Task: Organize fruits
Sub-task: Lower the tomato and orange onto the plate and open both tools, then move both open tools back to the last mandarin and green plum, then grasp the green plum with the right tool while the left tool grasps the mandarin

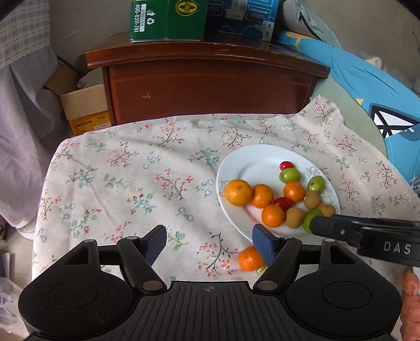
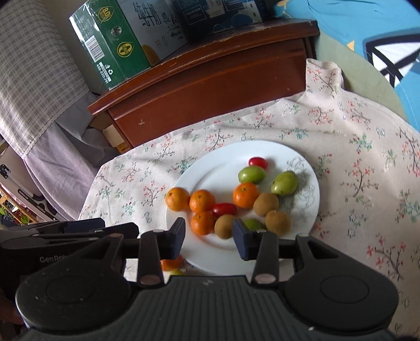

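Observation:
A white plate (image 1: 252, 162) (image 2: 223, 162) on the floral tablecloth holds several small oranges (image 1: 238, 192), green fruits (image 1: 289, 175), brown kiwis (image 2: 265, 204) and red tomatoes (image 2: 258, 162). One orange (image 1: 248, 258) lies off the plate on the cloth, partly behind my left gripper's right finger; it also shows in the right wrist view (image 2: 170, 263). My left gripper (image 1: 210, 244) is open and empty above the cloth, left of the plate. My right gripper (image 2: 208, 237) is open and empty over the plate's near edge, by an orange (image 2: 202, 222) and a kiwi (image 2: 224, 226).
A dark wooden cabinet (image 1: 204, 86) stands behind the table with a green carton (image 1: 168, 19) and a dark blue box (image 1: 241, 18) on top. A cardboard box (image 1: 86, 107) sits at its left. A blue cushion (image 1: 367, 84) lies at the right.

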